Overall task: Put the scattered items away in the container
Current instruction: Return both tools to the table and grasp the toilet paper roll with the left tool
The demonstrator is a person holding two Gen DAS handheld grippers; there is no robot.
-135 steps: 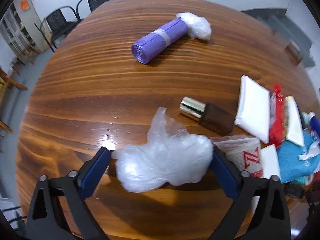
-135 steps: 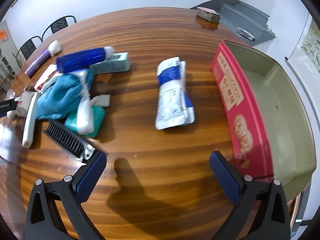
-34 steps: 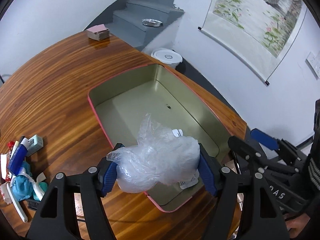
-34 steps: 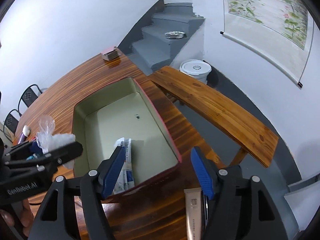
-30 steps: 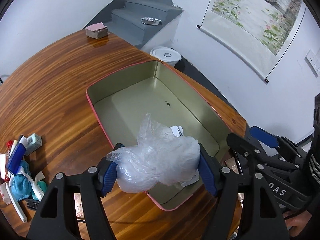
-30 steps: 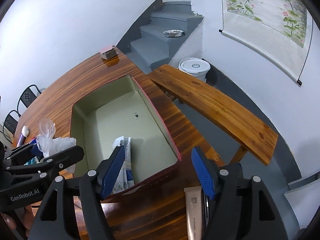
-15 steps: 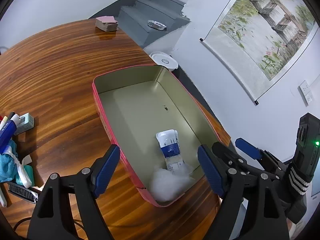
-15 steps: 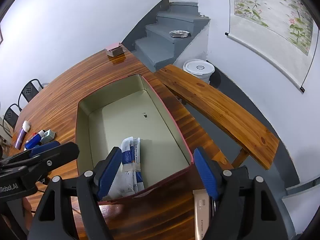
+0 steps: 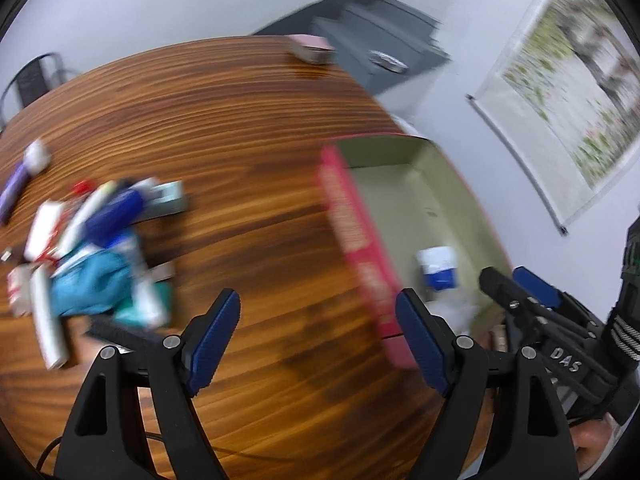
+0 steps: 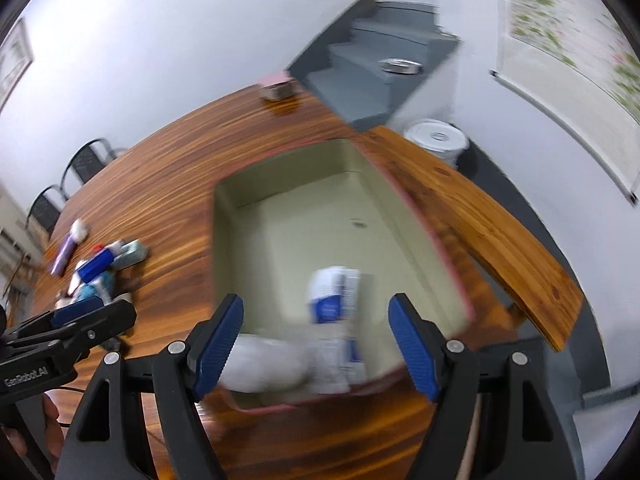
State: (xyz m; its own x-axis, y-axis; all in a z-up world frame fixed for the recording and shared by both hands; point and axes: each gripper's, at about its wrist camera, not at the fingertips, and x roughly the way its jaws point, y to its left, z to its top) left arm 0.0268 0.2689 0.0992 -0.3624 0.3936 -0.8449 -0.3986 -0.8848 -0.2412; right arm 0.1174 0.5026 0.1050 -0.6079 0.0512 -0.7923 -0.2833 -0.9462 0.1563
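Wooden table (image 9: 256, 128) beneath left tool (image 9: 318, 338), now wide, empty; plastic bag (image 10: 264, 364) in container (image 10: 224, 240).

On the table (image 9: 256, 128), the container (image 10: 404, 216) sits toward 3 o'clock in the left wrist view, with the heap of scattered items (image 9: 92, 248) well apart from it toward 9 o'clock. Inside the container, at its near end, the plastic bag (image 10: 264, 364) lies just left of the packet (image 10: 332, 304). A small box (image 9: 312, 49) rests at the table's far edge toward 12 o'clock, and a bench (image 10: 492, 232) runs beside the container toward 3 o'clock in the right wrist view.
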